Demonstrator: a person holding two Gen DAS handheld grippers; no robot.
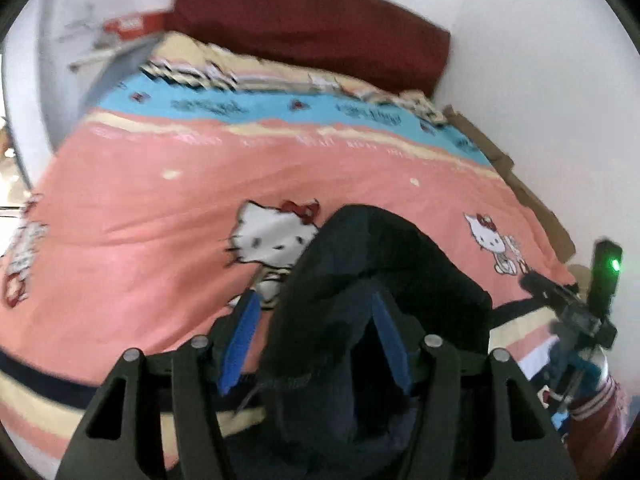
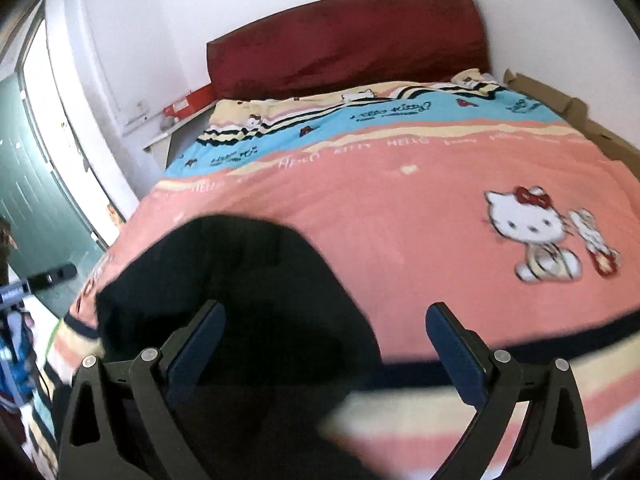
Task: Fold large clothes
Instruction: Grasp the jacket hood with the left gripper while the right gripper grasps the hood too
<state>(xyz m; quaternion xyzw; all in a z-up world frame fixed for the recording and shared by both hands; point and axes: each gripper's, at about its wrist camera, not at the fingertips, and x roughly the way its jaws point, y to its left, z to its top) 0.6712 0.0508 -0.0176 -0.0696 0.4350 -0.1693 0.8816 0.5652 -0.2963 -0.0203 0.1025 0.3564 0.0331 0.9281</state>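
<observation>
left claw [image 1: 316, 340] grasping dark garment [image 1: 360, 264] | right claw [image 2: 326, 350] released | bed [image 2: 360, 220]

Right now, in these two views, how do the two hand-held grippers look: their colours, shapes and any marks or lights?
The left gripper and the right gripper look alike: black angular frames with triangular cut-outs and round silver pivot pins. Each finger carries a blue ribbed pad. Seen from the left wrist view, the right gripper's body bears a black upright module with a green light. No markings are readable.
</observation>
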